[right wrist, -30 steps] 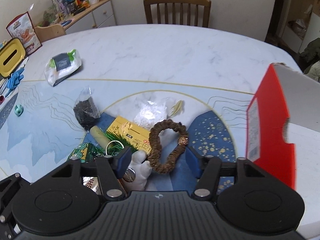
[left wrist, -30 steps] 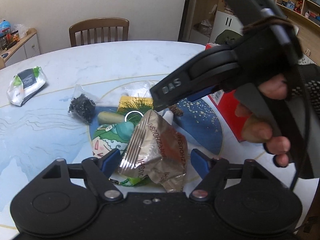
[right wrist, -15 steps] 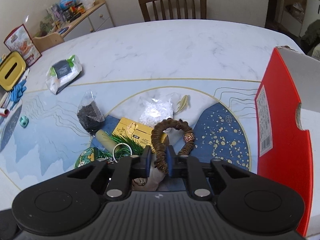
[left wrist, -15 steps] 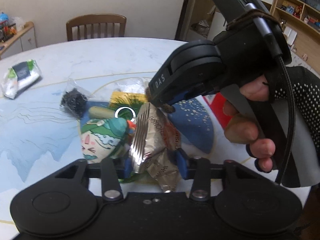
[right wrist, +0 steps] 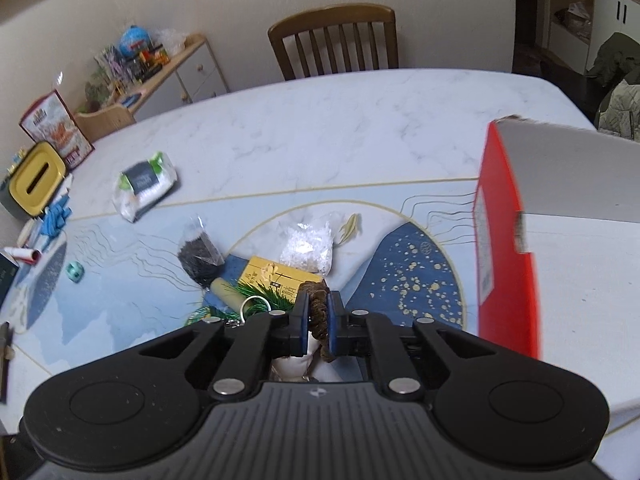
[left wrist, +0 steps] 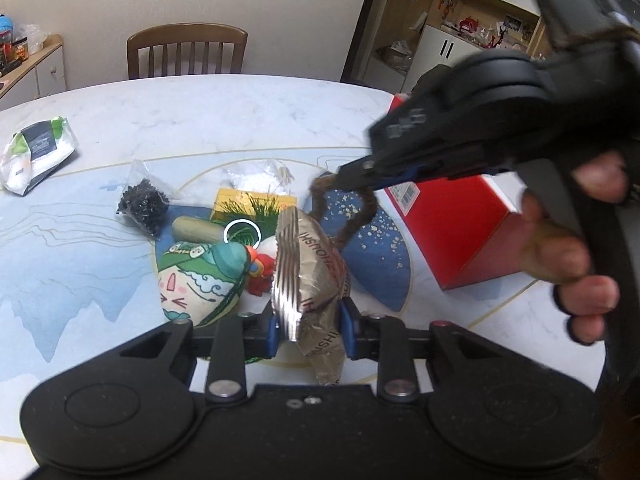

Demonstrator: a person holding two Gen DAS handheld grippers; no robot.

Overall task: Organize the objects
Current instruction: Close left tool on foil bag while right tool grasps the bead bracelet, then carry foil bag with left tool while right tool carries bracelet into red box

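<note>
Up close, crinkled metallic snack packet [left wrist: 310,280], brown-lettered

A brown wooden slat-back chair [right wrist: 334,40] stands at the far edge of the white marble-patterned tabletop [right wrist: 320,120]. At the left wall, a low white sideboard with a wooden top [right wrist: 188,72] carries a blue globe [right wrist: 134,38] and assorted clutter. At right, a green padded jacket [right wrist: 618,92] hangs near a dark doorway [right wrist: 528,12]; white shelving with ornaments [left wrist: 472,28] stands beyond.
</note>
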